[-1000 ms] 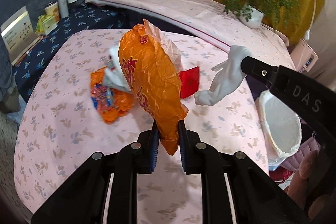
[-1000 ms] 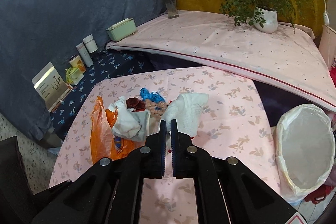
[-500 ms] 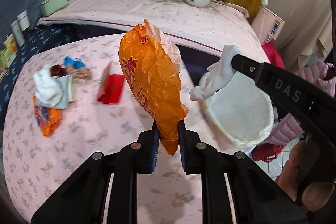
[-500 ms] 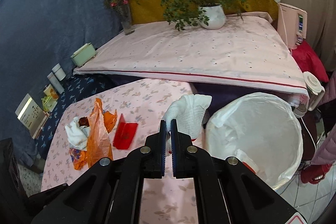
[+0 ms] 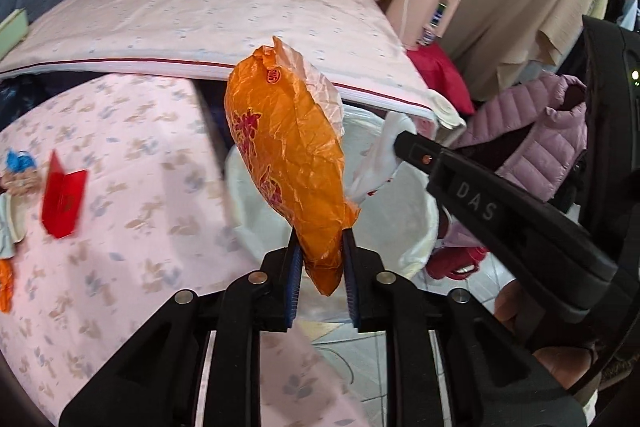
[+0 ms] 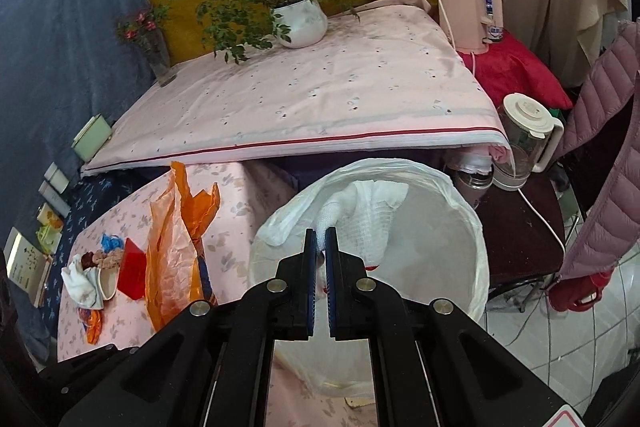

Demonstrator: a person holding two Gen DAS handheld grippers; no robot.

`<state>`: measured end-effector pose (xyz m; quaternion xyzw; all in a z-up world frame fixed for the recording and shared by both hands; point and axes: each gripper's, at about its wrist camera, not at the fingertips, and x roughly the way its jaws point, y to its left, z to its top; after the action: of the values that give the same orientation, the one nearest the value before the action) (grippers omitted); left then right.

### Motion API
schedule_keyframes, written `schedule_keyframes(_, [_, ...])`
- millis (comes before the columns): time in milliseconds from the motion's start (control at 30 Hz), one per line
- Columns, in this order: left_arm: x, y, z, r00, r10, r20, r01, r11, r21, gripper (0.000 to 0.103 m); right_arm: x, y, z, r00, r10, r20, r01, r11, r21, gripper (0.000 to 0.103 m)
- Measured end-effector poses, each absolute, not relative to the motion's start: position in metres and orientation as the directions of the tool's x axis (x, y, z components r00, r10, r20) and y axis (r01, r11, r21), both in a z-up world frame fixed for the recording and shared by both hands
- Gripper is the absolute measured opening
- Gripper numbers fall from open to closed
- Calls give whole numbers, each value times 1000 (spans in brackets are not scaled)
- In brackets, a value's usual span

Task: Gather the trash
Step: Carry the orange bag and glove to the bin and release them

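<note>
Dangling limp, the light, crinkly orange bag [image 5: 288, 163] sits pinched at its tail by the left gripper [image 5: 322, 267], its jaws just easing apart; the right gripper [image 6: 320, 259] nips the soft white cloth [image 6: 360, 215] over the bin [image 6: 472, 267].

The left tool [image 5: 320, 247] points forward and down, its jaws just eased a little wider yet still pinching an orange plastic bag [image 5: 288, 151] that stands up between them. The right tool [image 6: 320, 247] tilts down likewise, jaws pressed nearly together on a white cloth [image 6: 360, 211].
</note>
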<state>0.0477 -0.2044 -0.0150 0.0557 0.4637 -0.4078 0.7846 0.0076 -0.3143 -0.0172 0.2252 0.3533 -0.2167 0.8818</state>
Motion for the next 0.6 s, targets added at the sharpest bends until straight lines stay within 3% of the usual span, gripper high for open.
schedule_keyframes(67, [49, -213, -18, 240, -591, -770, 694, 660, -290, 23, 5, -321, -20, 651, -231, -723, 554, 796, 244, 4])
schedule_keyframes(133, [50, -216, -19, 263, -580, -771, 690, 672, -270, 44, 3, -327, -22, 644, -242, -726, 565, 790, 237, 4])
schedule_keyframes(200, [54, -215, -20, 284, -569, -772, 675, 690, -260, 52, 2, -331, -24, 642, -245, -727, 569, 787, 237, 4])
schedule_keyframes(600, [74, -180, -25, 422, -429, -799, 553, 820, -149, 52, 14, -319, -30, 641, -224, -734, 545, 806, 230, 6])
